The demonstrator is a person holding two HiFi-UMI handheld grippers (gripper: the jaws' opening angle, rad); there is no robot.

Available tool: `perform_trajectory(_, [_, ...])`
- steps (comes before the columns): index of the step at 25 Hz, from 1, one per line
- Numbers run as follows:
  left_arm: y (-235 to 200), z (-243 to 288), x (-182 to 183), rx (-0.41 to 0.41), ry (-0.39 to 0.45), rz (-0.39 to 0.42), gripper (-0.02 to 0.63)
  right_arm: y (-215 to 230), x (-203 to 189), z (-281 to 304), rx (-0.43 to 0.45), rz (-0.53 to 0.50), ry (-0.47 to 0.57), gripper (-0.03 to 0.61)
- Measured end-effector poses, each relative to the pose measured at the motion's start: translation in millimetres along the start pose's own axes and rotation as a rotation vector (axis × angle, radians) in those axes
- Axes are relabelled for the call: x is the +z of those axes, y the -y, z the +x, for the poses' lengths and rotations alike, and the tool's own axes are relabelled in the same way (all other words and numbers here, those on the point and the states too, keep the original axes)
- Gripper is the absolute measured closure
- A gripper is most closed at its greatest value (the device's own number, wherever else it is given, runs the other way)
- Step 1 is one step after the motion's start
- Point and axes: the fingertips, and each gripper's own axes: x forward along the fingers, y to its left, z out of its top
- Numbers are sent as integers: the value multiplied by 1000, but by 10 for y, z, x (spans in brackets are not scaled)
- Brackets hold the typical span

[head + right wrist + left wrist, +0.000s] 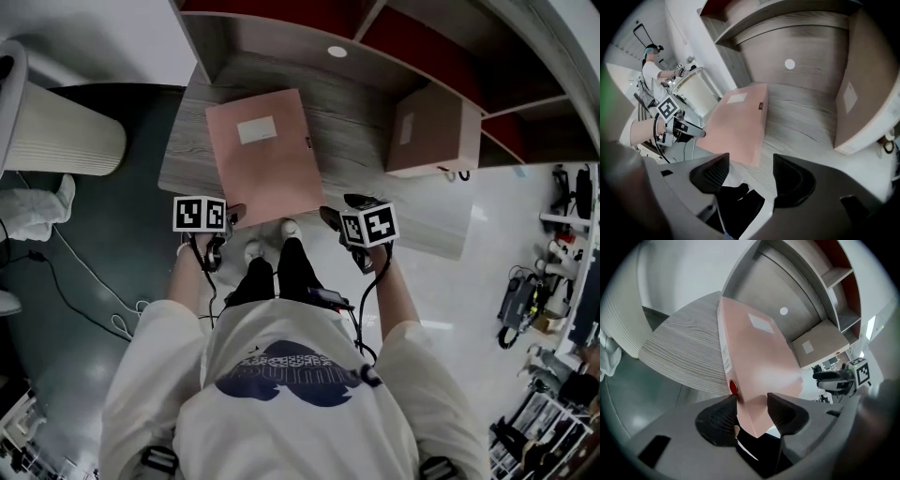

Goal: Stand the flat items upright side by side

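- Our left claw (752, 400) pinches the near corner of the pink file box (757, 352), with one pad by the spine's red finger ring (733, 387).
- Our right claw (751, 161) is spread and empty, and the box's other near corner sits just beyond it at 11 o'clock.
- The box lies flat on the wooden desk (361, 127), with its near end overhanging. In the head view its long axis runs from 11 to 5 o'clock.
- We judge the gripping step is underway. Next we tip the box upright beside the standing brown box (427, 131) at 2 o'clock.

Overhead, two close-ups, common folder (265, 164)
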Motion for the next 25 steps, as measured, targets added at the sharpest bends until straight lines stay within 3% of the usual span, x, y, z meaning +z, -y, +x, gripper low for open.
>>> perform_trajectory(5, [27,4,4,5,-4,-14,416,126,304,149,82,-24,-3,285])
perform_trajectory(10, [23,20,1,15,-15,-7,422,99,544,411,248,32,-2,276])
perform_trajectory(17, [22,8,4,21,-16,-14,425,41,481,676,409,81,-86,275])
perform_trajectory(25, [21,11,12,18,-32,-9,428,54,430,769,458,79,-135,331])
